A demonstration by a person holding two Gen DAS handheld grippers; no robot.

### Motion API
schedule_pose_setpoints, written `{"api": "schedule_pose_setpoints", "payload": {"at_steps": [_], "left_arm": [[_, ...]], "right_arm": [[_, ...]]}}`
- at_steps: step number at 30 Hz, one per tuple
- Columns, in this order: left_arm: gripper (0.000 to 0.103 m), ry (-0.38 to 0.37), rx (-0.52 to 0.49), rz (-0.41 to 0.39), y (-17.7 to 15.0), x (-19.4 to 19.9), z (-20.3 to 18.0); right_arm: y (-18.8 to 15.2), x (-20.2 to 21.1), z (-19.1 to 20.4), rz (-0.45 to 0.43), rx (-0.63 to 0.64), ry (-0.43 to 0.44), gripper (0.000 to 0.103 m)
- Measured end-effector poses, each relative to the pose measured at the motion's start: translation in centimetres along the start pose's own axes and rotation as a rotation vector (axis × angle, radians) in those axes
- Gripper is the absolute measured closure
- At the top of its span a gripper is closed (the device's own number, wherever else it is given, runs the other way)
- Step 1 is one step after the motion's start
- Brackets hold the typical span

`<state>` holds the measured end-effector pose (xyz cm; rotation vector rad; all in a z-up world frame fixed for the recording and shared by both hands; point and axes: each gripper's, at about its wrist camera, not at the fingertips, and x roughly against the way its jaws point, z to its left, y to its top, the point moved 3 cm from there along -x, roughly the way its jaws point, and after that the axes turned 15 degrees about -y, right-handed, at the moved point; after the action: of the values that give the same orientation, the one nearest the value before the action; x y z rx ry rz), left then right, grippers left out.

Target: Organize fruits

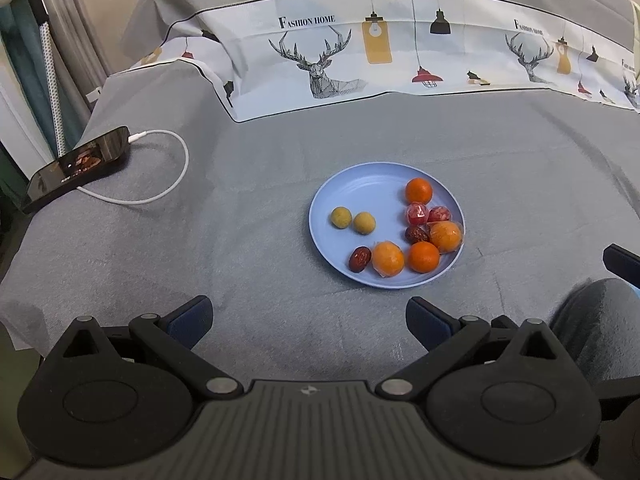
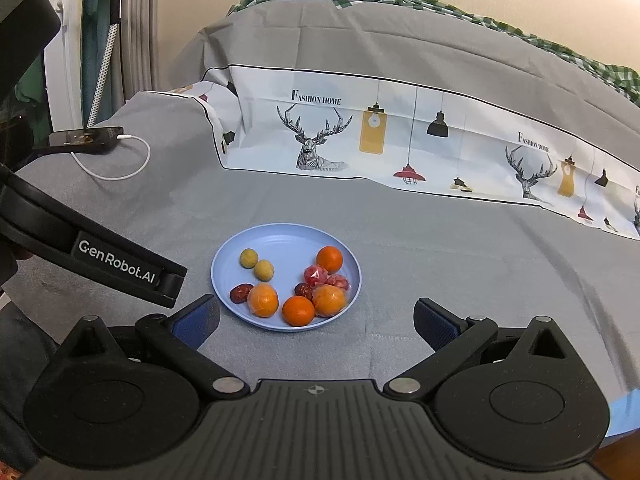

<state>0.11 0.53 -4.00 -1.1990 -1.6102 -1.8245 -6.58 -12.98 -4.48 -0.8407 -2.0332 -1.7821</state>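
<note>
Surface: grey cloth [image 1: 280, 152] spread over a bed-like top; a white printed band [image 1: 400, 52] with deer heads, lamps and "FASHION HOME" runs along the far side.
Plate: light blue plate [image 1: 360, 184], flat on the grey cloth, ahead of both grippers.
Fruit on plate: two bare oranges [image 1: 419, 191], one at the far right rim, one at the near rim; two orange fruits in clear wrap [image 1: 388, 258] toward the near side; two small yellow-green round fruits [image 1: 341, 216] touching each other on the left; two red wrapped pieces [image 1: 417, 213] side by side right of centre; two dark red dates [image 1: 359, 259], one near the left-front rim, one among the oranges.
Left gripper [image 1: 309, 312]: jaws spread wide, nothing between them, low over the cloth, short of the plate.
Right gripper [image 2: 317, 318]: jaws spread wide, empty, the plate's near rim between its fingertips in view.
Far left: dark phone [image 1: 80, 164] with a white cable [image 1: 168, 176] looping on the cloth, well apart from the plate.
</note>
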Motion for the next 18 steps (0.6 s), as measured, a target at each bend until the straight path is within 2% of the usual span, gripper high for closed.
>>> {"api": "schedule_pose_setpoints", "payload": {"at_steps": [18], "left_arm": [[0.0, 0.01, 0.006, 0.012, 0.05, -0.46, 0.36]], "right_arm": [[-0.04, -0.54, 0.09, 0.016, 0.002, -0.008, 0.001]]}}
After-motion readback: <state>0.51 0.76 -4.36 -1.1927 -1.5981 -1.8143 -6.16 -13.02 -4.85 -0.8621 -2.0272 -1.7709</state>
